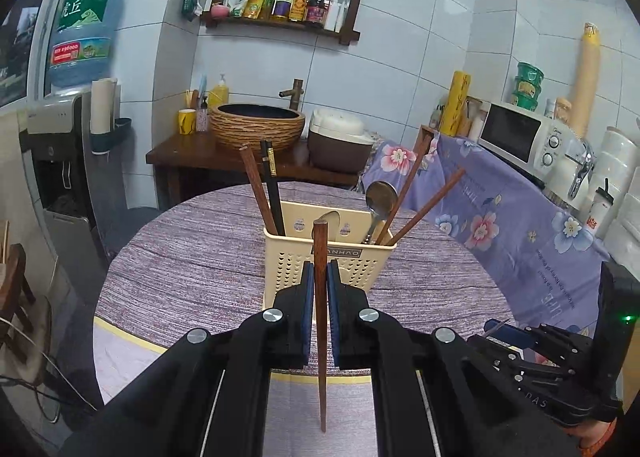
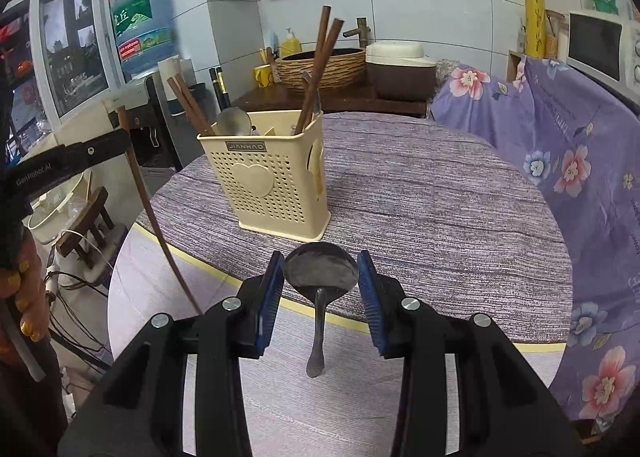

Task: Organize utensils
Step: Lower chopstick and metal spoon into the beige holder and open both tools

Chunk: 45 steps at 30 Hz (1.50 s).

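Observation:
A cream perforated utensil holder (image 1: 326, 261) stands on the round table and holds several chopsticks and a metal spoon (image 1: 381, 201); it also shows in the right wrist view (image 2: 272, 177). My left gripper (image 1: 320, 285) is shut on a brown wooden chopstick (image 1: 320, 317), held upright just in front of the holder. That chopstick also shows in the right wrist view (image 2: 160, 225). My right gripper (image 2: 320, 281) is shut on a metal spoon (image 2: 320, 277), gripping its bowl by the edges, handle hanging down, a little short of the holder.
The round table (image 2: 440, 193) has a purple striped cloth with a yellow edge band. A flowered purple cloth (image 2: 560, 161) covers furniture at the right. A side table with a basket bowl (image 1: 258, 125) and rice cooker (image 1: 340, 141) stands behind. A water dispenser (image 1: 60, 145) is at the left.

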Each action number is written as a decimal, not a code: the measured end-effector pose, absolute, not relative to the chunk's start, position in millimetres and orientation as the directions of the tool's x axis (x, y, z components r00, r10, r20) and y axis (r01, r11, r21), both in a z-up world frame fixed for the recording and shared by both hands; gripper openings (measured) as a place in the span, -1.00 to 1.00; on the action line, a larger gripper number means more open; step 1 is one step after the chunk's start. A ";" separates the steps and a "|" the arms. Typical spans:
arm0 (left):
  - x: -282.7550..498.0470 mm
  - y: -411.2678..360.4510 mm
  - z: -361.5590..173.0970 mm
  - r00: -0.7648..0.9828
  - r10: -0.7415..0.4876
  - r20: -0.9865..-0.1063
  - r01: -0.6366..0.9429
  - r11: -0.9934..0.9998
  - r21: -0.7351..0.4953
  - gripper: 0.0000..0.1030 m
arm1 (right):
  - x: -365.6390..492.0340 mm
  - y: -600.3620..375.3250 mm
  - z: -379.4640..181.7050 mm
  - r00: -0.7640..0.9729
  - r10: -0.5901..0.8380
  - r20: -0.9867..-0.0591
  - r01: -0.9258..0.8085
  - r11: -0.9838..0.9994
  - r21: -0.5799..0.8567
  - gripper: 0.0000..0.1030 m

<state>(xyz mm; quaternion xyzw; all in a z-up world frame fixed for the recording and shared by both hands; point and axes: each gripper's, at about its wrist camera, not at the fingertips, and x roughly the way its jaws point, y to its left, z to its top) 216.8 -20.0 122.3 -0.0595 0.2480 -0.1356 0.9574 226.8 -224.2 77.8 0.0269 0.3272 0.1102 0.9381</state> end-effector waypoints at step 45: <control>324.4 -21.7 142.2 0.904 -0.208 -0.374 0.163 0.975 -0.148 -0.85 | 340.7 -120.2 110.4 0.901 0.176 -0.397 -0.261 0.950 -0.171 -0.26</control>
